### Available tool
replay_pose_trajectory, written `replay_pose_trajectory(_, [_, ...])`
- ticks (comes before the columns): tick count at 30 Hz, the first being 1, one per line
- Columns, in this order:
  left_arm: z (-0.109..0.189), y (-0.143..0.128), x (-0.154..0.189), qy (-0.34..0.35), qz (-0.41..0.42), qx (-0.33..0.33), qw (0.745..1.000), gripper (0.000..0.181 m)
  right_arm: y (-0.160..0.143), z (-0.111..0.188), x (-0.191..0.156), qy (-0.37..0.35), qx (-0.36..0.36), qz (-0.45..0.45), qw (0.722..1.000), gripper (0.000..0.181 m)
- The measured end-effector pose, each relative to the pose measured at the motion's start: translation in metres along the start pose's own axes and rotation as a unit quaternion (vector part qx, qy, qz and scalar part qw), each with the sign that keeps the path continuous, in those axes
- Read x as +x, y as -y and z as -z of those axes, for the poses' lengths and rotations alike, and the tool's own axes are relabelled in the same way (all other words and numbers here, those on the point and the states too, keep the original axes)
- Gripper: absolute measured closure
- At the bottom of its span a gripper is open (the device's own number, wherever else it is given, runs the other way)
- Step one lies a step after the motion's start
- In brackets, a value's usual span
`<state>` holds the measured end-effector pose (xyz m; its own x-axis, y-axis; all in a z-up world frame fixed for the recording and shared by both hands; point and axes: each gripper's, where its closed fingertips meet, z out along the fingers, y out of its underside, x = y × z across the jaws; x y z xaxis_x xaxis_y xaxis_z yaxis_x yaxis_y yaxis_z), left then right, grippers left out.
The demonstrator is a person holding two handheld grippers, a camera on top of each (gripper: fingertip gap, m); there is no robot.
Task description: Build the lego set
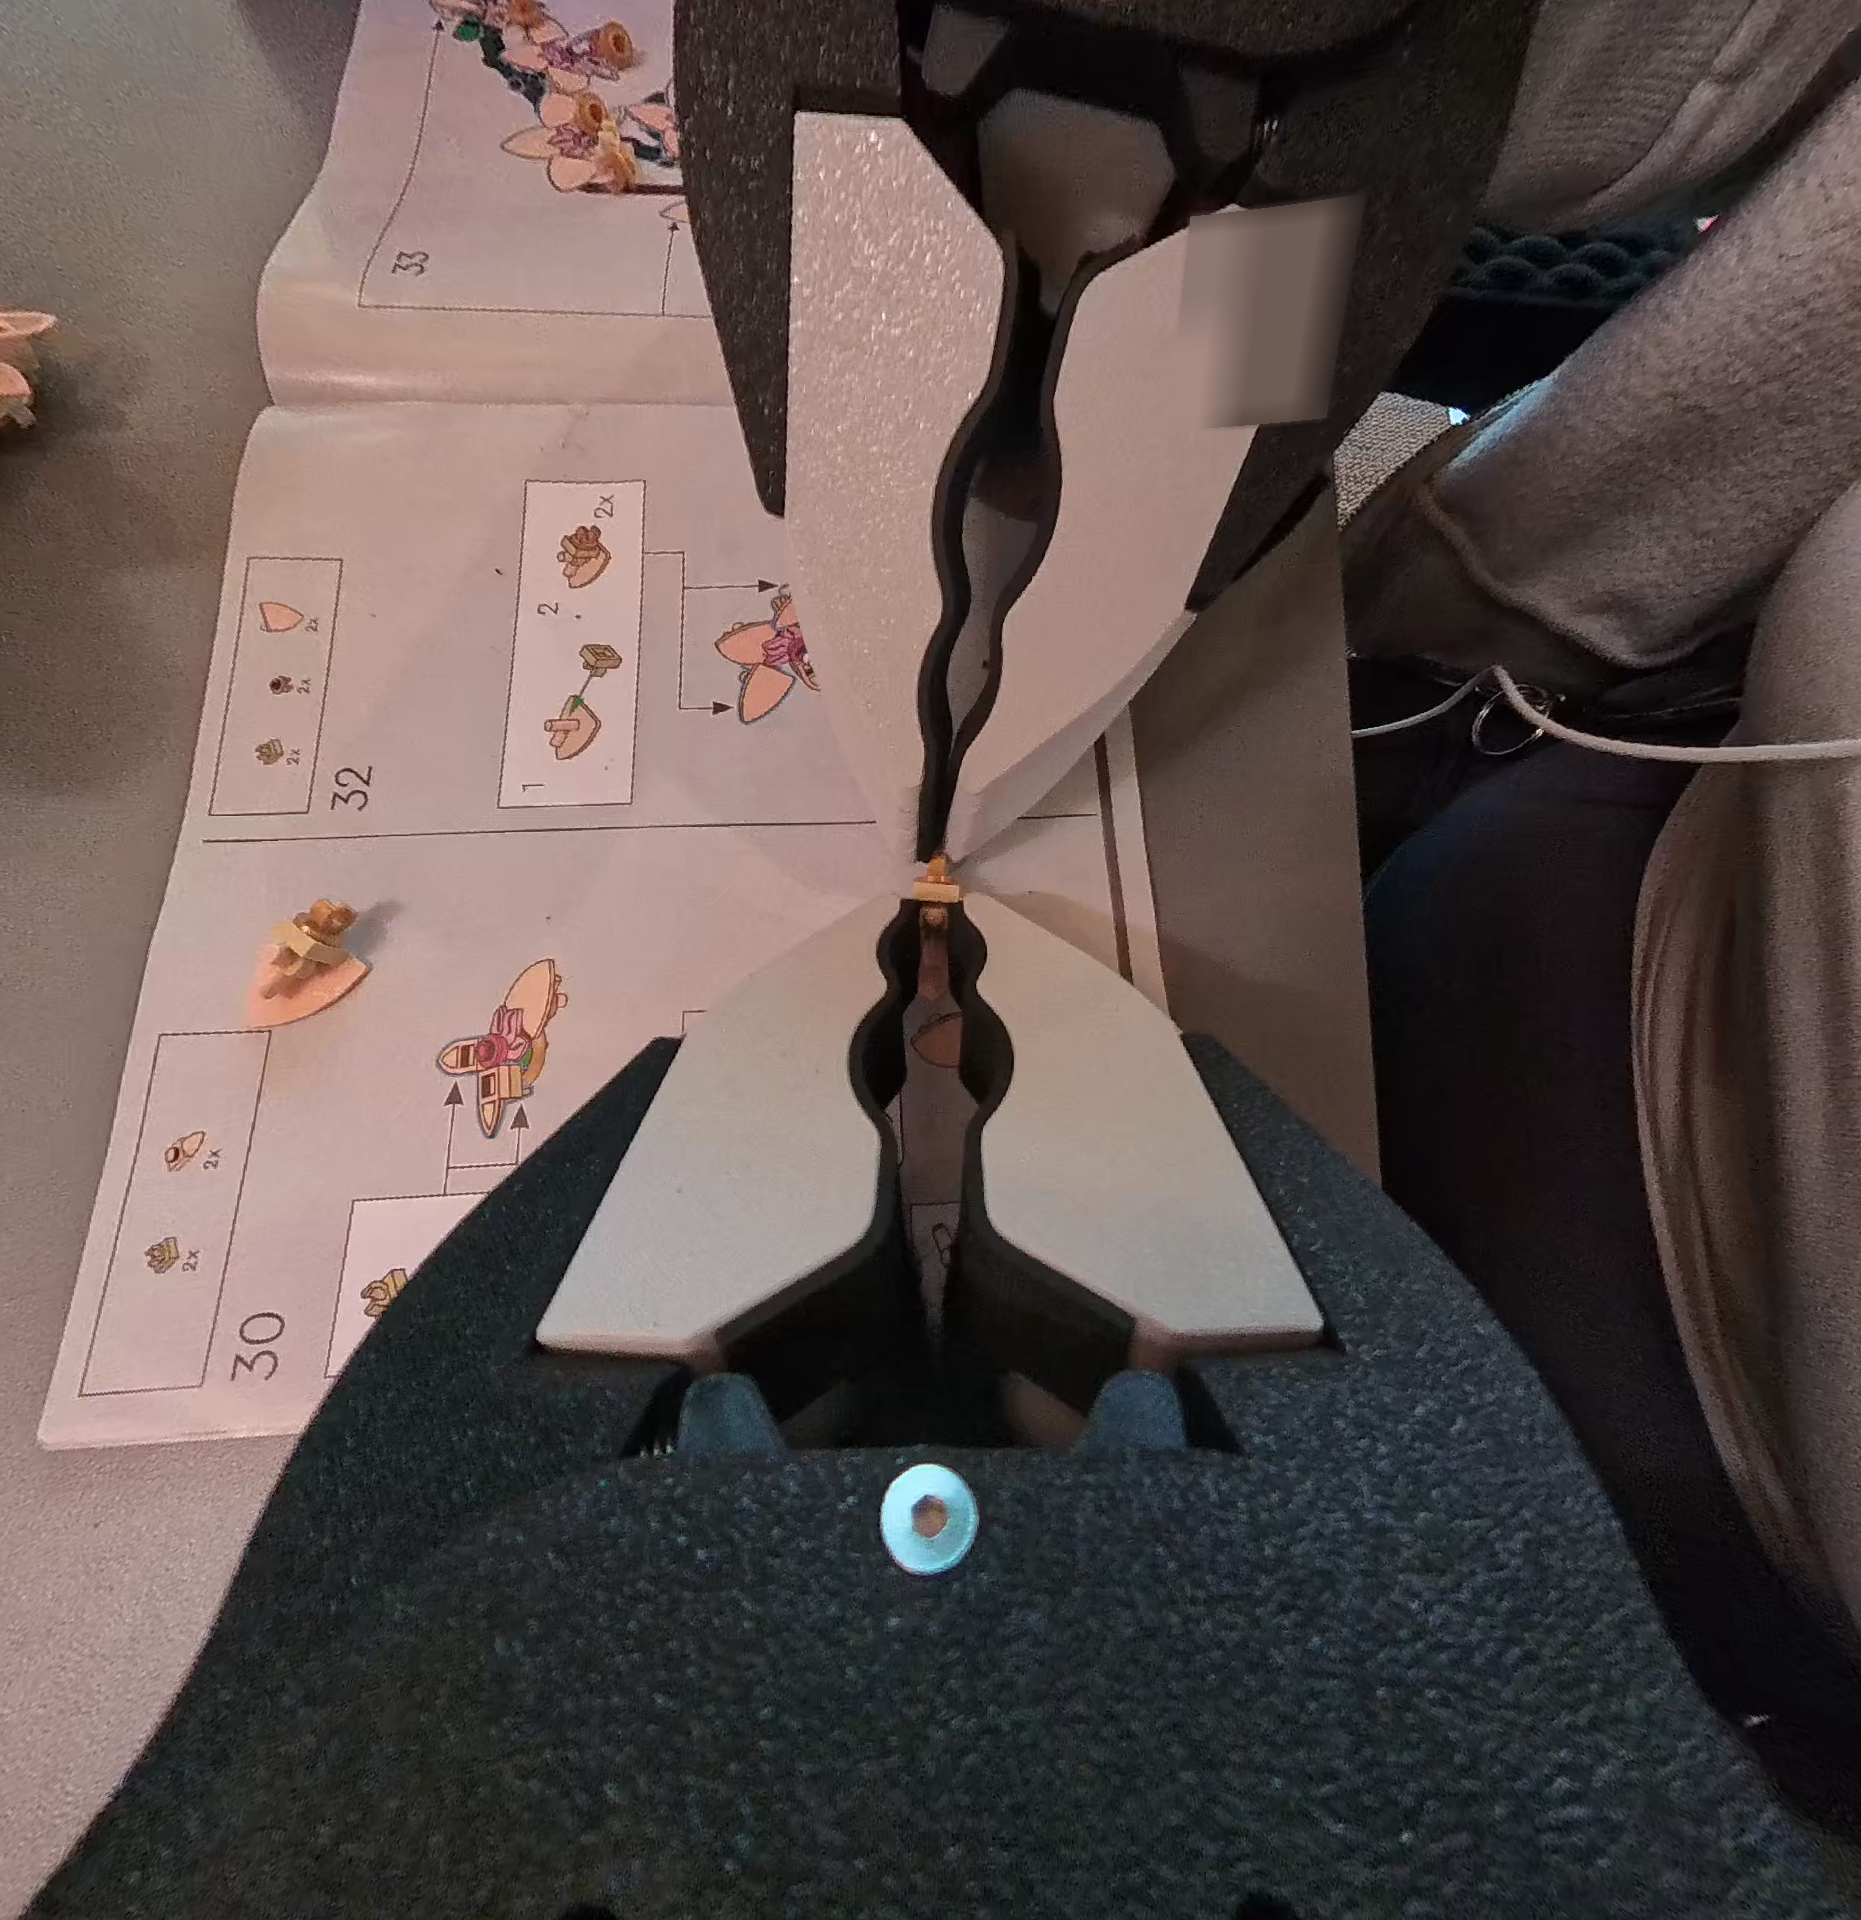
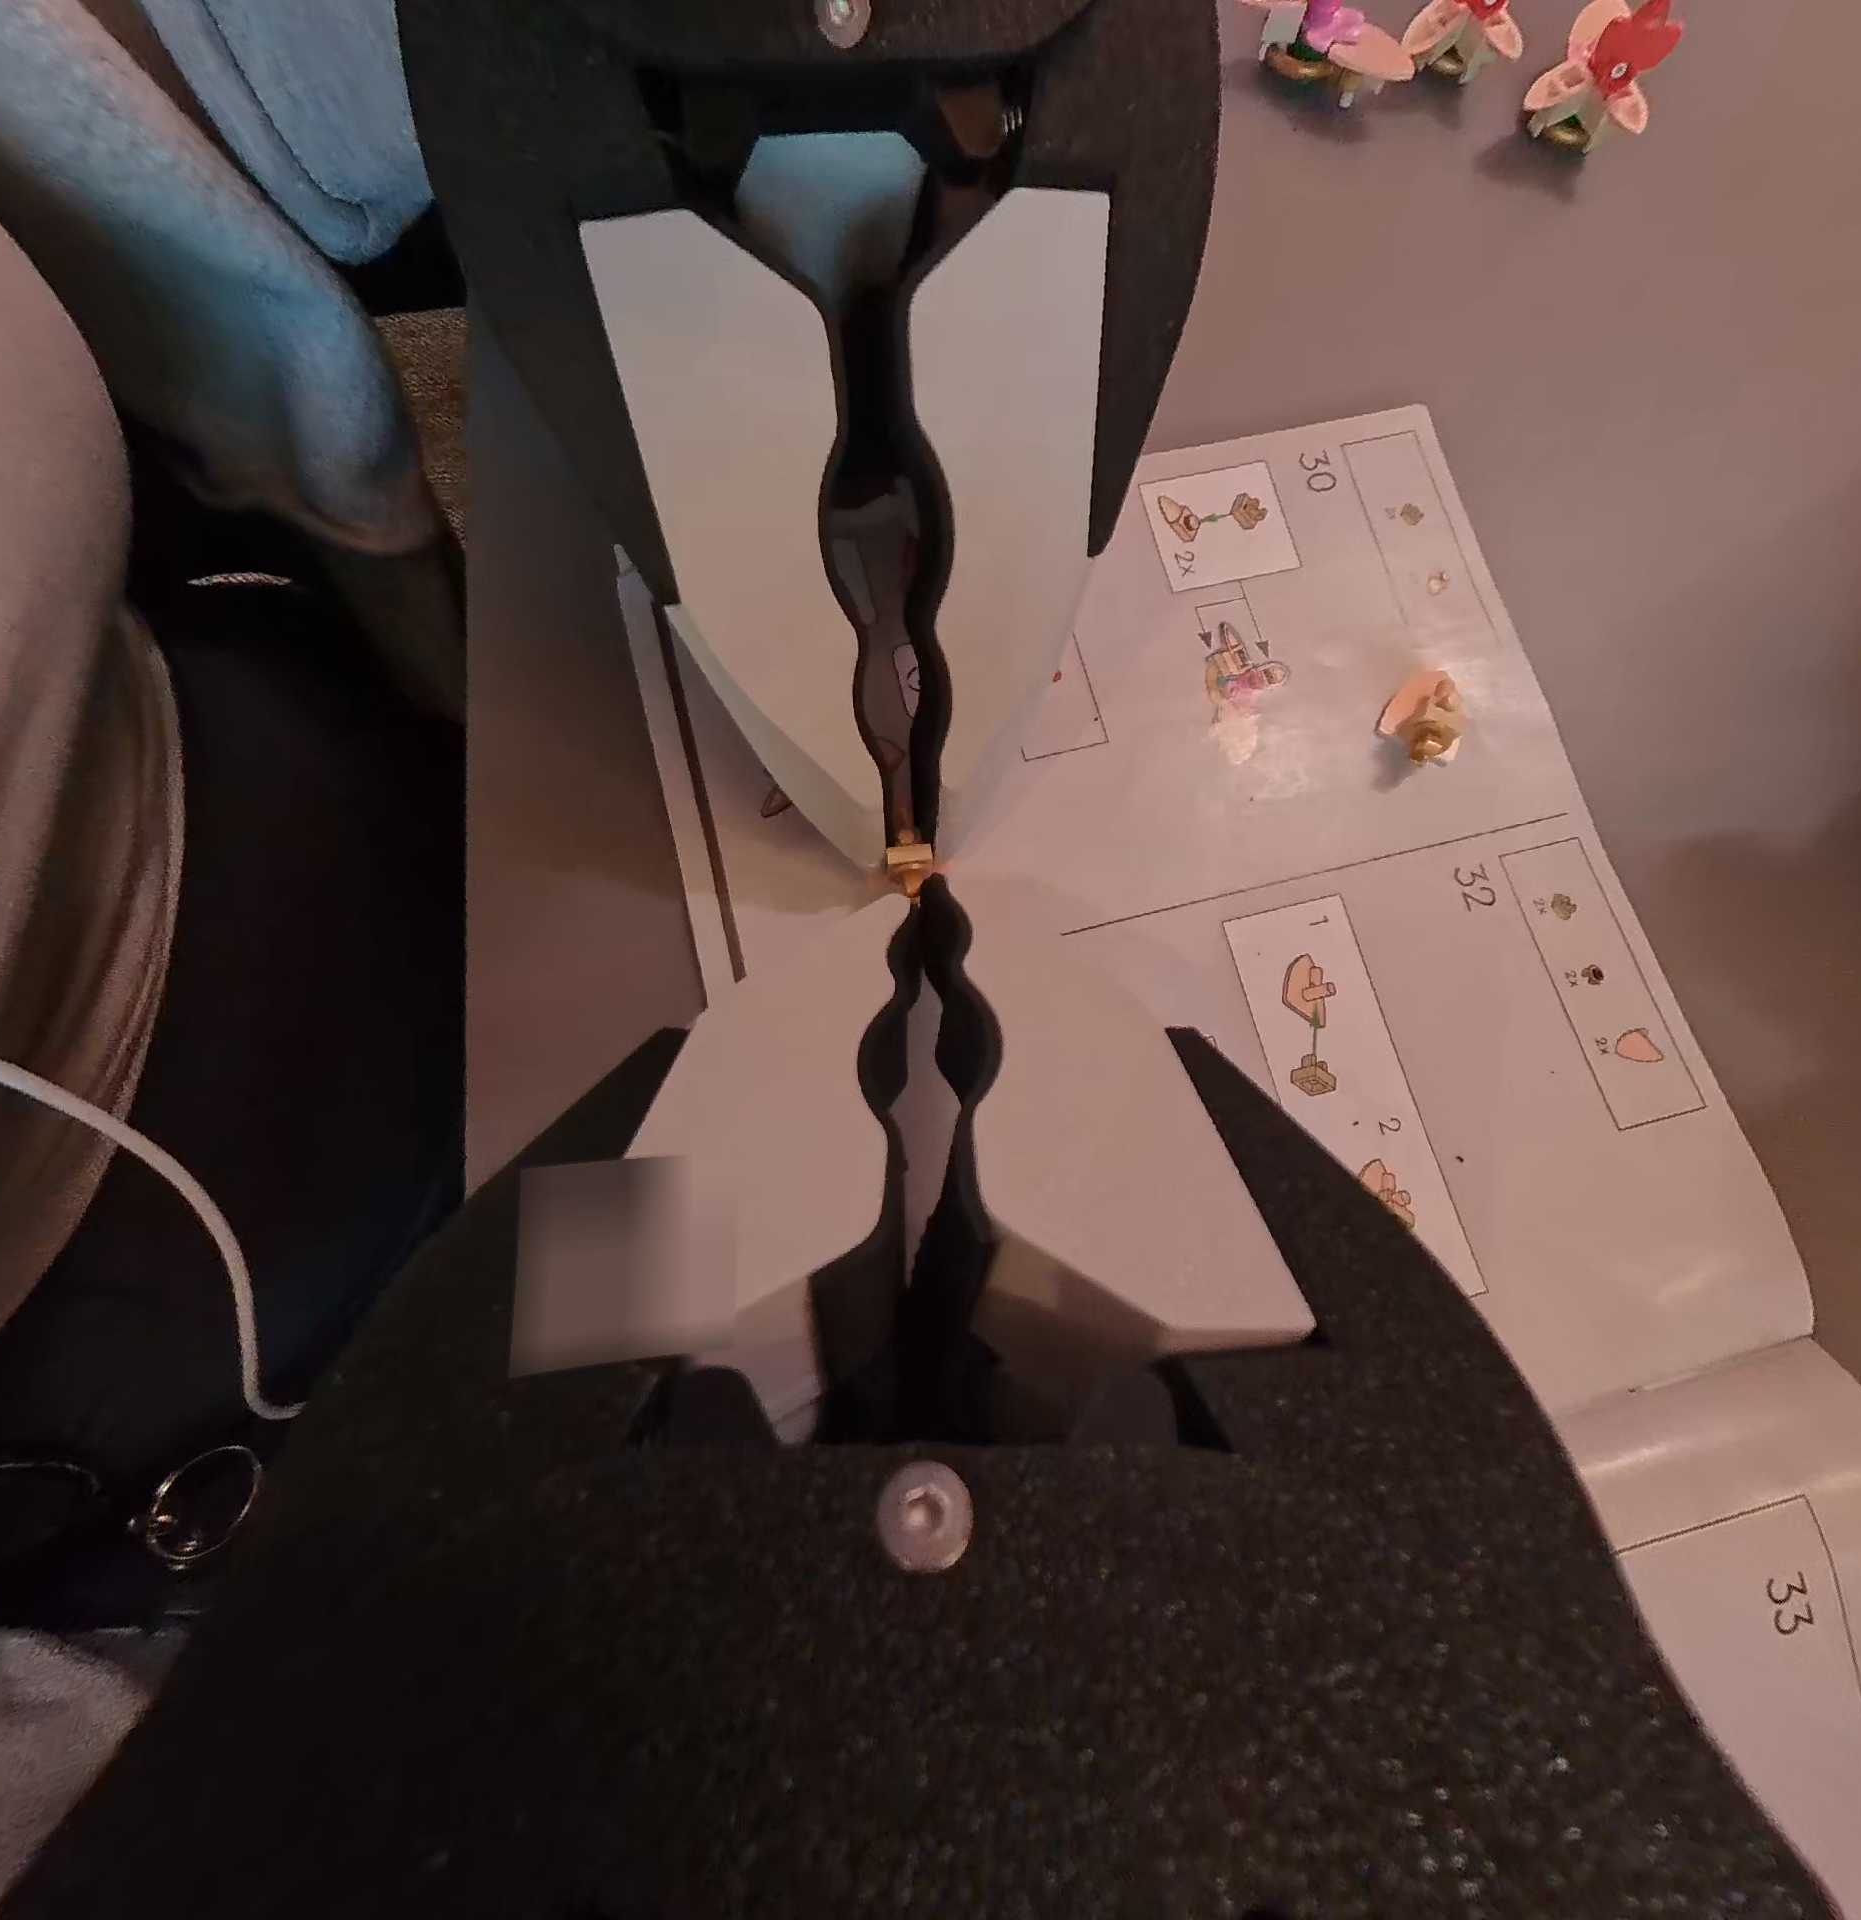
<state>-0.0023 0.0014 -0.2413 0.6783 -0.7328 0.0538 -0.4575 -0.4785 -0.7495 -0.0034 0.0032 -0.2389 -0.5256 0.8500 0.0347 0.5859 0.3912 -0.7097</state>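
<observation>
1. Above the instruction booklet (image 1: 552,914), the left gripper (image 1: 936,914) and right gripper (image 2: 921,894) meet tip to tip, jaws closed on one tiny tan piece (image 1: 936,886).
2. It looks light, stiff and slippery; hold its flat sides.

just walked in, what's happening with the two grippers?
Both are shut tip to tip over the open instruction booklet. The left gripper and right gripper pinch a tiny tan piece between them, apparently joining parts. One finished petal sub-assembly lies on the page; built flowers sit on the table.
</observation>
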Motion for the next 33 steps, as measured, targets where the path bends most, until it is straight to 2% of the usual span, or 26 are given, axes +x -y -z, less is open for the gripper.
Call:
replay_pose_trajectory(1, [0.000, 0.000, 0.000, 0.000, 0.001, 0.000, 1.000, 0.176, 0.000, 0.000, 0.000, 0.000, 0.000, -0.001, 1.000, 0.181])
replay_pose_trajectory(17, [0.001, 0.001, 0.000, 0.015, -0.002, -0.013, 1.000, 0.176, 0.000, 0.000, 0.001, 0.007, -0.004, -0.028, 1.000, 0.181])
replay_pose_trajectory(19, [0.009, 0.006, -0.003, 0.029, -0.015, -0.002, 0.999, 0.159, 0.002, 0.004, 0.008, -0.002, 0.007, -0.039, 0.999, 0.181])
replay_pose_trajectory(21, [0.028, 0.018, -0.016, 0.063, -0.010, 0.048, 0.997, 0.158, 0.005, 0.013, 0.022, -0.021, 0.029, -0.066, 0.997, 0.181])
replay_pose_trajectory(23, [0.050, 0.034, -0.033, 0.084, 0.030, 0.135, 0.987, 0.157, 0.011, 0.021, 0.043, -0.050, 0.056, -0.103, 0.992, 0.181])
replay_pose_trajectory(26, [0.080, 0.046, -0.057, 0.097, 0.113, 0.264, 0.953, 0.148, 0.015, 0.021, 0.075, -0.090, 0.065, -0.147, 0.983, 0.181])
replay_pose_trajectory(28, [0.094, 0.049, -0.064, 0.073, 0.158, 0.333, 0.927, 0.148, 0.019, 0.012, 0.084, -0.087, 0.068, -0.170, 0.979, 0.181])
replay_pose_trajectory(29, [0.098, 0.050, -0.065, 0.056, 0.175, 0.353, 0.917, 0.150, 0.020, 0.007, 0.087, -0.080, 0.070, -0.180, 0.978, 0.181])
replay_pose_trajectory(31, [0.103, 0.048, -0.068, 0.039, 0.197, 0.373, 0.906, 0.169, 0.021, 0.002, 0.090, -0.063, 0.075, -0.203, 0.974, 0.181])
replay_pose_trajectory(33, [0.102, 0.046, -0.068, 0.035, 0.189, 0.380, 0.905, 0.164, 0.034, 0.006, 0.088, -0.047, 0.110, -0.200, 0.972, 0.181])
